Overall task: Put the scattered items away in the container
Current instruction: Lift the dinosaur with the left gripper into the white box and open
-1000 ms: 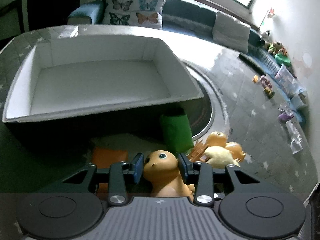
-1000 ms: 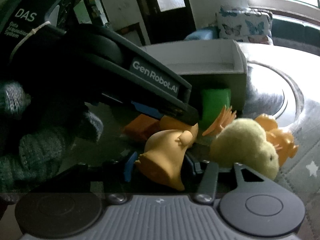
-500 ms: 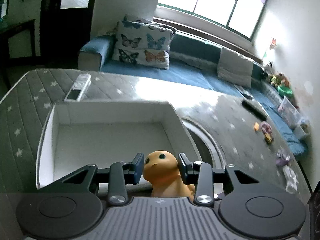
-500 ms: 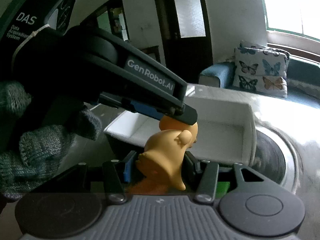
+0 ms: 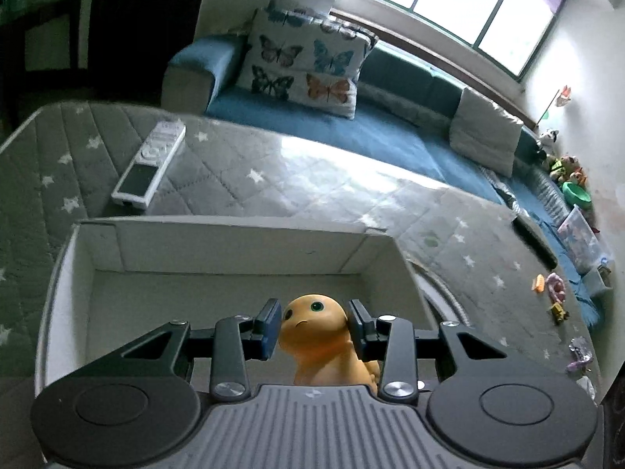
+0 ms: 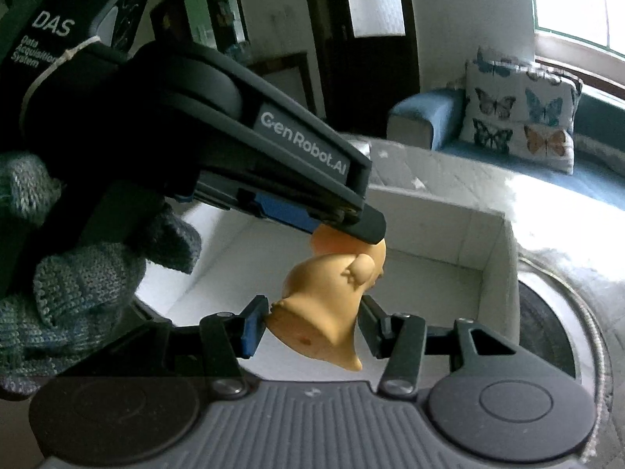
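An orange dinosaur toy (image 5: pixel 312 322) hangs in the air over the open white box (image 5: pixel 234 228). My left gripper (image 5: pixel 314 330) is shut on its head, blue pads pressing both sides. In the right wrist view my right gripper (image 6: pixel 312 328) is shut on the toy's (image 6: pixel 328 297) lower body, near its base. There the left gripper (image 6: pixel 347 226) comes in from the upper left and clamps the head from above, held by a grey gloved hand (image 6: pixel 78 281). The box (image 6: pixel 496 265) lies just beyond and below the toy, and its visible floor is bare.
A white remote control (image 5: pixel 150 160) lies on the quilted, star-patterned table behind the box. A round dark disc (image 6: pixel 547 336) sits right of the box. Small toys (image 5: pixel 554 293) lie near the table's right edge. A blue sofa with a butterfly pillow (image 5: pixel 308 66) stands behind.
Both grippers lifted the dinosaur toy off the table and carried it over the box. The green block, yellow plush and orange pieces have dropped out of view.
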The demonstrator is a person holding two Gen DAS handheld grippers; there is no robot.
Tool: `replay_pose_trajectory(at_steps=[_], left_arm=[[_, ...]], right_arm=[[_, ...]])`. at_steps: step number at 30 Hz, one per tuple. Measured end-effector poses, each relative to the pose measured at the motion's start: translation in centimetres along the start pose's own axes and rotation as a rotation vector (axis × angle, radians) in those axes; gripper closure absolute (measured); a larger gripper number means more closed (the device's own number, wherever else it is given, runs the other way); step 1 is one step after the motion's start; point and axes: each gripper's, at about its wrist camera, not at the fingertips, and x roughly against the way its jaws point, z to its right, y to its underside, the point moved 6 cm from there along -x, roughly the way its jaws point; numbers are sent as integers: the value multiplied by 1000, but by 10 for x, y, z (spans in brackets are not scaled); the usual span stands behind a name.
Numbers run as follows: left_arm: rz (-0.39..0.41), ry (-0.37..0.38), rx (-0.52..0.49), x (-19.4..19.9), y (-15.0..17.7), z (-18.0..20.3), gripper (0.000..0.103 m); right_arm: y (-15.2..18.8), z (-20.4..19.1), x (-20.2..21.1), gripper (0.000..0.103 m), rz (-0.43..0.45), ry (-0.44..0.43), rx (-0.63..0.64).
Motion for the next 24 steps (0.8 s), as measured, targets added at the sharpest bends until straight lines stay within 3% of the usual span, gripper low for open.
replay_pose_trajectory(at_steps=[10,17,24], left_arm=[[-71,14,42,-37,6,-11,63],[-48,9,9,-29,8,-4,65],[6,-3,-32,-6,9,4,65]], right_arm=[[11,24,-34,52,-111,25,-37],[13,26,-31,50,-114,33,-47],[8,22,-14,39,-67,79,-17]])
